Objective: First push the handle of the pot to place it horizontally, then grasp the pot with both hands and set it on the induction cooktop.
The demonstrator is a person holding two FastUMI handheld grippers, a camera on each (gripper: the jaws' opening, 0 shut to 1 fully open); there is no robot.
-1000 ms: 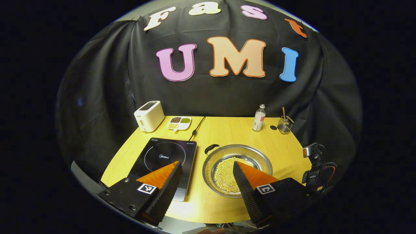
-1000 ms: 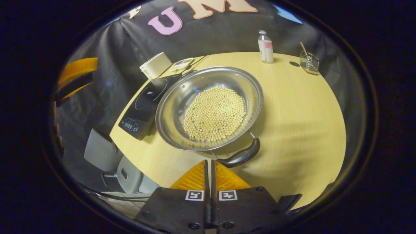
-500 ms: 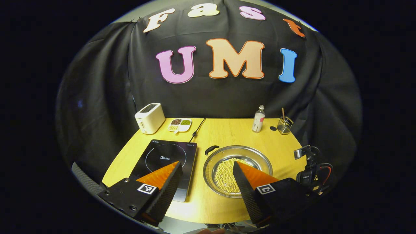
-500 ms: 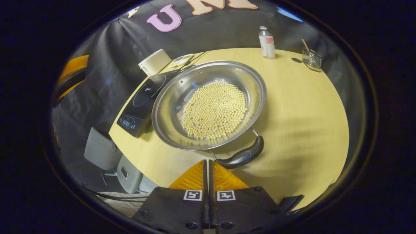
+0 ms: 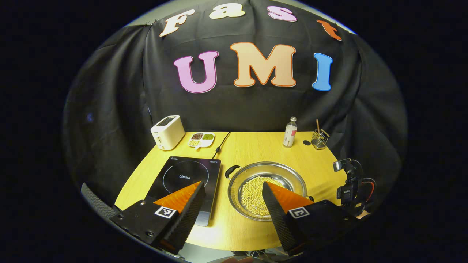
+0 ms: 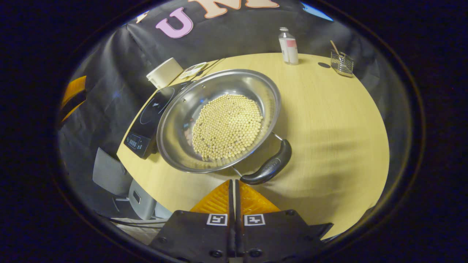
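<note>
A steel pot [image 6: 178, 120] holding yellow beans [image 6: 226, 126] sits on the wooden table, just right of the black induction cooktop [image 6: 148, 117]. Its near black handle [image 6: 268, 166] slants up to the right. My right gripper [image 6: 234, 181] is shut and empty, its tips right beside that handle's lower end. In the left gripper view the pot [image 5: 281, 168] lies mid-table with its far handle [image 5: 231, 171] pointing toward the cooktop [image 5: 182, 175]. My left gripper [image 5: 231, 183] hovers open above the table's front, between cooktop and pot. The right gripper's body [image 5: 351, 190] stands at the pot's right.
A white toaster [image 5: 167, 132], a divided dish of beans [image 5: 202, 139] and a power cord [image 5: 222, 142] line the back left. A bottle [image 5: 290, 132] and a wire holder [image 5: 319, 139] stand back right. Grey chairs [image 6: 120, 179] sit below the table edge.
The pot has turned a little: its near handle swung up and away in the right gripper view, its far handle moved toward the cooktop. The right gripper followed; both grippers' states are unchanged.
</note>
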